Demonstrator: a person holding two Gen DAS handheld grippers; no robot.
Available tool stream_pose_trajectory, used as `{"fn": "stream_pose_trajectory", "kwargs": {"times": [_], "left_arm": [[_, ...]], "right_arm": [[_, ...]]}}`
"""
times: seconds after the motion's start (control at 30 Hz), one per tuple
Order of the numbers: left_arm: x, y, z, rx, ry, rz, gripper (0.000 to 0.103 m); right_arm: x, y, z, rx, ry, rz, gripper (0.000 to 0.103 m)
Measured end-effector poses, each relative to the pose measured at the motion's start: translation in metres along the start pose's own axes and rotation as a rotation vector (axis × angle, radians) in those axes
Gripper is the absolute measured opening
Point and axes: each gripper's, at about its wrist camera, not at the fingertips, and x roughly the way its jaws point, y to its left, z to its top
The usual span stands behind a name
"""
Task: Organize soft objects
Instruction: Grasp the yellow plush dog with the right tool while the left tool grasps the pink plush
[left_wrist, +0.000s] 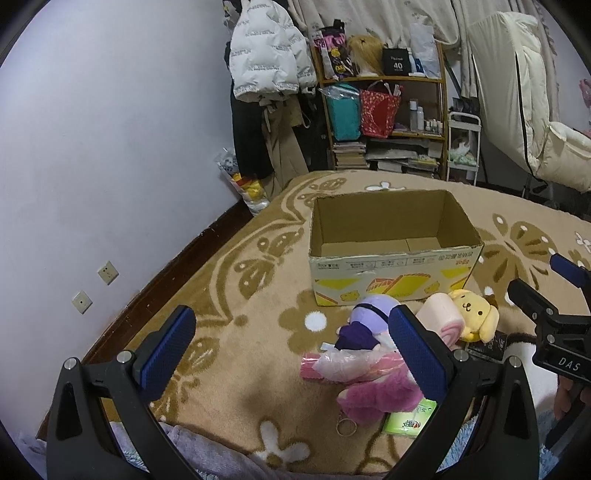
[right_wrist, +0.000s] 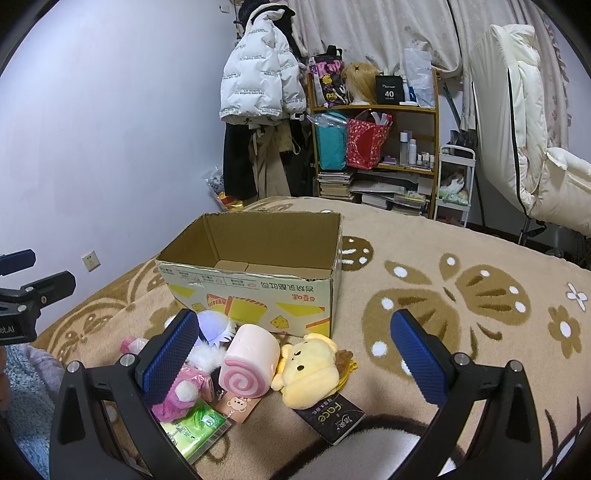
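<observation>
Fig. Both tools open and empty above a patterned blanket (right_wrist: 461, 258), with the soft objects heaped between them and the box. The cardboard box (right_wrist: 258, 291), open-topped and empty as far as its floor shows, stands ahead of both tools, its long side facing them; the heap lies at the foot of that near wall, so any carry runs forward and over the rim. The right tool (right_wrist: 293, 354) is the nearer: the pink swirl-roll plush (right_wrist: 247, 365) and yellow dog plush (right_wrist: 308, 373) lie between its spread jaws, the roll's long axis pointing away from the tool toward the box. The left tool (left_wrist: 291, 350) hangs to the heap's left side; its right finger overlaps the purple-haired doll (left_wrist: 364, 317) and magenta fluffy plush (left_wrist: 376, 393). Flat tissue packs, green (right_wrist: 195, 430) and black (right_wrist: 330, 415), lie closest to the tools, partly under the toys and likely to snag a low approach
</observation>
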Motion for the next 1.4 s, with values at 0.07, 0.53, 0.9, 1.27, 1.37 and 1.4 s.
{"fn": "stream_pose_trajectory", "kwargs": {"times": [0.07,0.53,0.9,1.27,1.37,1.4], "left_arm": [[0.004,-0.002,0.004,0.006,0.021,-0.012,0.103],[0.04,-0.029,0.016,0.041,0.185,-0.11,0.103],[0.075,-0.057,0.004,0.049,0.332,-0.174,0.103],[0.098,-0.08,-0.013,0.099,0.419,-0.181,0.103],[0.102,-0.088,-0.018,0.13,0.44,-0.186,0.103],[0.103,-0.09,-0.02,0.14,0.444,-0.187,0.103]], "right_arm": [[0.003,-0.001,-0.001,0.01,0.011,0.009,0.103],[0.031,-0.017,0.011,0.094,0.134,0.05,0.103],[0.07,-0.032,0.009,0.134,0.263,0.045,0.095],[0.096,-0.039,-0.006,0.133,0.37,0.025,0.084],[0.102,-0.041,-0.01,0.13,0.394,0.013,0.08],[0.104,-0.041,-0.012,0.127,0.4,0.009,0.079]]}}
